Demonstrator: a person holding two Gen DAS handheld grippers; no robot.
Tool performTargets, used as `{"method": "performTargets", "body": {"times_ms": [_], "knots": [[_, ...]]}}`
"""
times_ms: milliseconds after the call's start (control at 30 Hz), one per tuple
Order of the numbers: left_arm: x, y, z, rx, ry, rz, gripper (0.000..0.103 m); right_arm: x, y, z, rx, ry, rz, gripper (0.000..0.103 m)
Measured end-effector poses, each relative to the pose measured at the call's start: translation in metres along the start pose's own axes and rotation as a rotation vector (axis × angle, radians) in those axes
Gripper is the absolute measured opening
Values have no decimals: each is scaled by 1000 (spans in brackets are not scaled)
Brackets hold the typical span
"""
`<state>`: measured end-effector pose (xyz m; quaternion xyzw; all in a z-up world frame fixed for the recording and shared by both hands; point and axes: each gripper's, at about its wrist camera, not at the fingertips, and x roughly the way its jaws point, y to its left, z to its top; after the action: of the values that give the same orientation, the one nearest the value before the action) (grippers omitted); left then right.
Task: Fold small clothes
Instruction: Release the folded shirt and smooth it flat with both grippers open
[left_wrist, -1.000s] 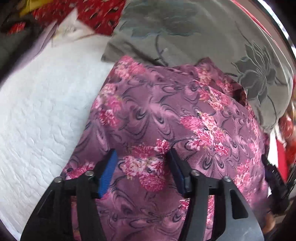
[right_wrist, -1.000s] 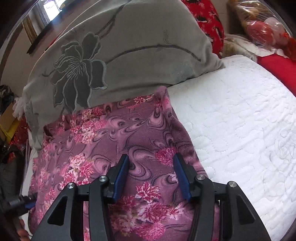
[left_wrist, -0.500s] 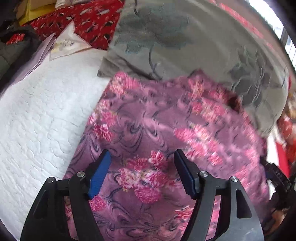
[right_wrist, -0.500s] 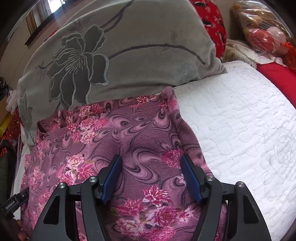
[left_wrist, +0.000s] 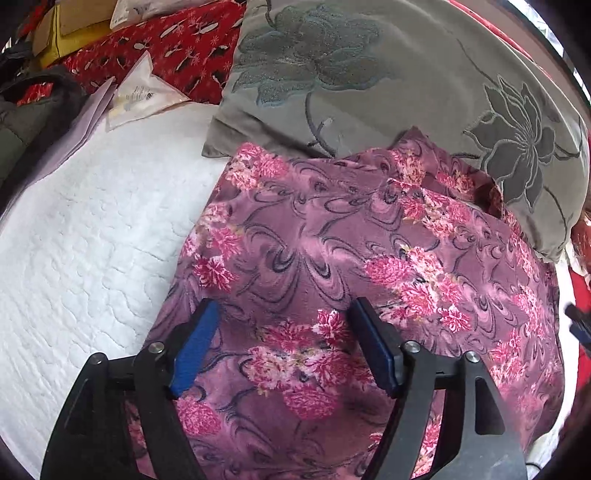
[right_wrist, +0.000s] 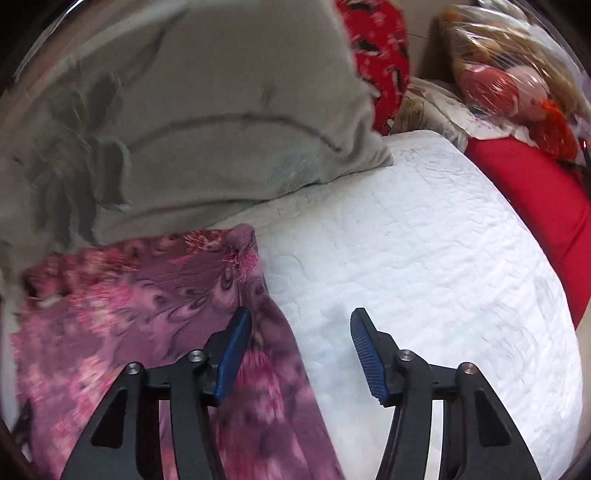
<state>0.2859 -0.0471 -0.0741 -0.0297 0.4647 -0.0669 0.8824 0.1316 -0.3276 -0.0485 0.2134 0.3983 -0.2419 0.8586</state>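
Note:
A purple garment with pink flowers (left_wrist: 332, 266) lies spread on a white quilted bed (left_wrist: 92, 240), its far edge against a grey flowered pillow. My left gripper (left_wrist: 284, 343) is open and empty just above the garment's near part. In the right wrist view the garment (right_wrist: 122, 332) lies at the lower left. My right gripper (right_wrist: 301, 350) is open and empty, over the garment's right edge, with its left finger above the cloth and its right finger above the white quilt (right_wrist: 424, 277).
A grey pillow with dark flower print (left_wrist: 369, 85) lies behind the garment, and it also shows in the right wrist view (right_wrist: 184, 129). Red patterned cloth (left_wrist: 166, 48) and a plastic packet (left_wrist: 140, 96) lie at the far left. A red cushion (right_wrist: 535, 192) and a bagged doll (right_wrist: 509, 85) lie right.
Both grippers have opened wider and drawn back from the garment. The right gripper has swung to the right, from over the cloth to over its right edge and the quilt.

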Motion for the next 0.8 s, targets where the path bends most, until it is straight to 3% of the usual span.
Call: {"method": "performTargets", "body": {"times_ms": [100, 167, 267, 367, 467, 567, 600, 667, 800], "knots": [[-2, 1, -2, -3, -3, 0, 75, -19, -11, -31, -72, 19, 48, 59], [-1, 0, -3, 7, -11, 5, 76, -9, -16, -57, -130, 116, -2, 57], [-2, 0, -4, 16, -18, -2, 76, -23, -32, -71, -104, 64, -46, 60], [-12, 3, -7, 3, 11, -59, 76, -46, -47, -72, -20, 29, 32, 57], [-31, 1, -12, -27, 39, -137, 76, -56, -45, -88, -64, 31, 93, 59], [-48, -11, -25, 55, 64, -162, 76, -30, -35, -105, -170, 133, 10, 58], [-51, -13, -30, 87, 74, -153, 76, -34, -30, -108, -206, 85, -8, 60], [-56, -13, -43, 125, 92, -138, 76, -42, -20, -104, -226, 83, -49, 58], [-41, -8, -70, 159, 183, -80, 77, -68, -10, -102, -187, 2, 62, 59]]}}
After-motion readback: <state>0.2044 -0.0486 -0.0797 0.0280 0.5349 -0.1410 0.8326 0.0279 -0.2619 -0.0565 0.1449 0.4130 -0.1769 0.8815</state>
